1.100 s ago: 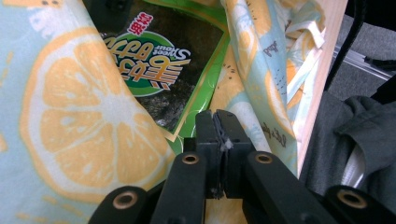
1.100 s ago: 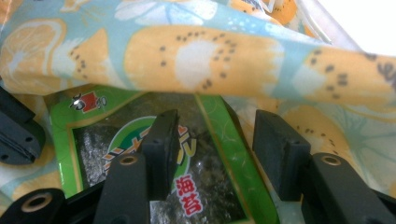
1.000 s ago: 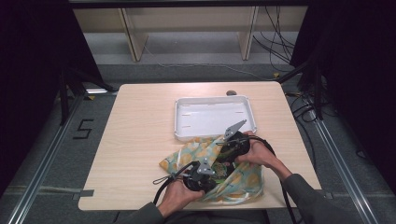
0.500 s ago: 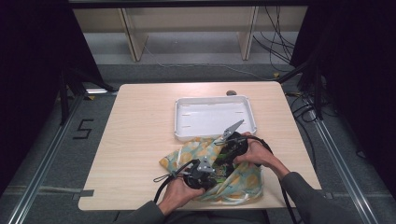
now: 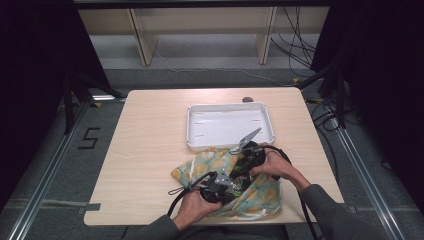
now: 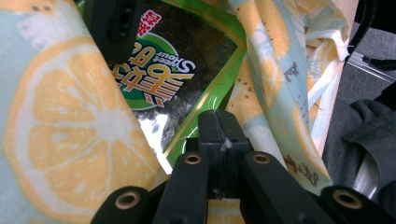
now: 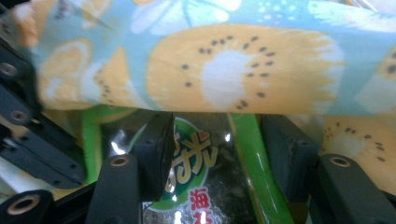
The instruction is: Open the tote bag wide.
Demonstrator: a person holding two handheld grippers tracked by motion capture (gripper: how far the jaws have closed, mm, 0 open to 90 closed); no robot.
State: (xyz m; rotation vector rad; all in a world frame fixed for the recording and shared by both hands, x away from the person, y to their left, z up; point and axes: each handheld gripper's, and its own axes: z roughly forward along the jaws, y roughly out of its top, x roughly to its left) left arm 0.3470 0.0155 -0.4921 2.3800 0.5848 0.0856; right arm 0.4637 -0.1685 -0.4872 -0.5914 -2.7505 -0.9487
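A cloth bag (image 5: 200,167) printed with lemons and kiwis lies at the table's near edge, with a green snack packet (image 6: 187,60) inside it. In the left gripper view my left gripper (image 6: 217,128) is shut on the bag's cloth (image 6: 261,70) at the mouth, beside the packet's edge. My right gripper (image 7: 224,140) reaches into the bag under a fold of cloth (image 7: 243,65). It stands open, with the packet (image 7: 210,172) lying between its two jaws. In the high view both grippers, left (image 5: 225,182) and right (image 5: 242,160), sit close together on the bag.
A white tray (image 5: 272,127) stands just beyond the bag at the table's middle. The bag's white drawstring (image 6: 327,56) hangs at the table's near edge. A small dark object (image 5: 247,99) lies behind the tray.
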